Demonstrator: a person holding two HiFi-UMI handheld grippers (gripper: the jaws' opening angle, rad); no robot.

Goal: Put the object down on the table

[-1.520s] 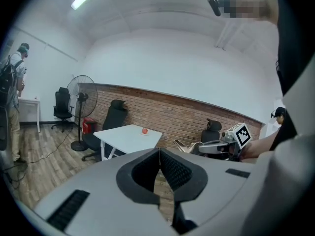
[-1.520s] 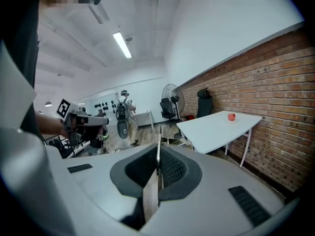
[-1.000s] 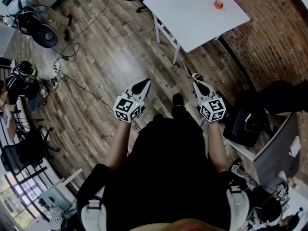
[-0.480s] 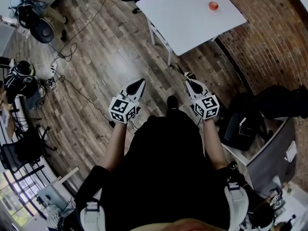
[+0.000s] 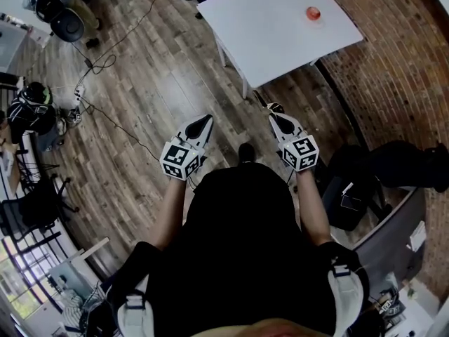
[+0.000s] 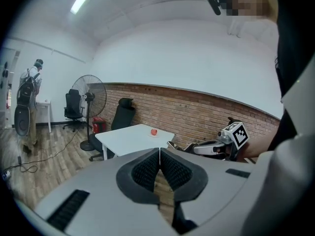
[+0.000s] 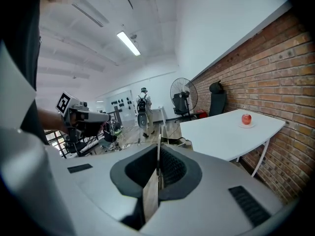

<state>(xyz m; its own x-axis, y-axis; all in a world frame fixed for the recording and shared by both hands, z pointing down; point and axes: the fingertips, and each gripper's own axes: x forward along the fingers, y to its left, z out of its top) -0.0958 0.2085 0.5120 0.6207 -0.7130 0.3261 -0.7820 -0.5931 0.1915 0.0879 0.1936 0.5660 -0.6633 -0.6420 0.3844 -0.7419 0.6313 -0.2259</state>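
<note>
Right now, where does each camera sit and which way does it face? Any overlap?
Head view: on the person's head, facing steeply down at floor and white table; shows torso, forearms, left gripper, right gripper.
Left gripper view: on the left gripper, along its shut fingers toward the table; right gripper visible.
Right gripper view: on the right gripper, along its shut fingers; left gripper visible.
Shared: all see the table and red apple.

A white table (image 5: 280, 27) on the wooden floor (image 5: 154, 83) bears a red apple (image 5: 313, 12)
</note>
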